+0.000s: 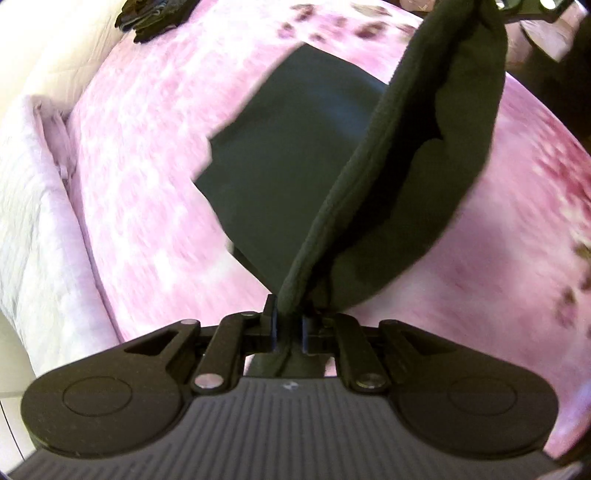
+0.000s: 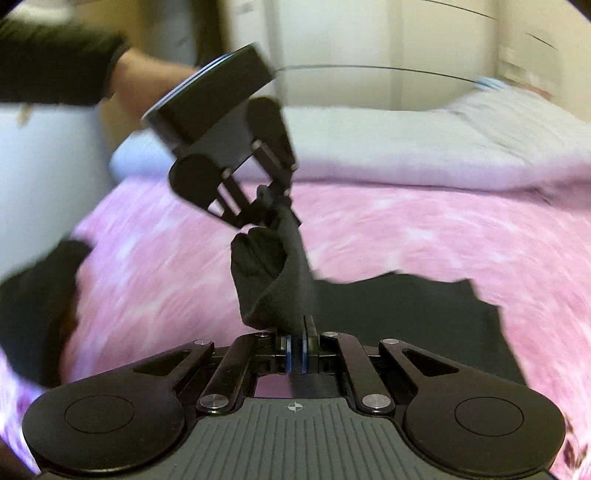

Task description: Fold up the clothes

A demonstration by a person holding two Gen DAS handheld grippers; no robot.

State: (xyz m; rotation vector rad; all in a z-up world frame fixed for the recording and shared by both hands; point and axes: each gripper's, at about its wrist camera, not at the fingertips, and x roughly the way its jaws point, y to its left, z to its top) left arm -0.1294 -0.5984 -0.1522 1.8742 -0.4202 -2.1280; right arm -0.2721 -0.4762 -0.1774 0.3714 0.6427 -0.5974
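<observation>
No readable writing or brand anywhere; only a small crosshair mark on each gripper body. Left to right on the bed: pale lilac quilted cover (image 1: 33, 221) bunched along the left edge, a dark crumpled clothing pile (image 1: 147, 16) at the far left corner, pink mottled bedspread (image 1: 147, 166) across the rest. A dark flat garment (image 1: 288, 155) lies mid-bed, partly hidden by the held piece. The black garment (image 1: 424, 147) is up off the bed, stretched as a sagging band between the two grippers, long axis running from one gripper to the other. Left gripper (image 1: 290, 326) nearly closed, pinching one end of it. Right gripper (image 2: 295, 349) clamped tight on the other end. In the right wrist view a sleeve (image 2: 55, 62) shows top left. Heavy motion blur.
</observation>
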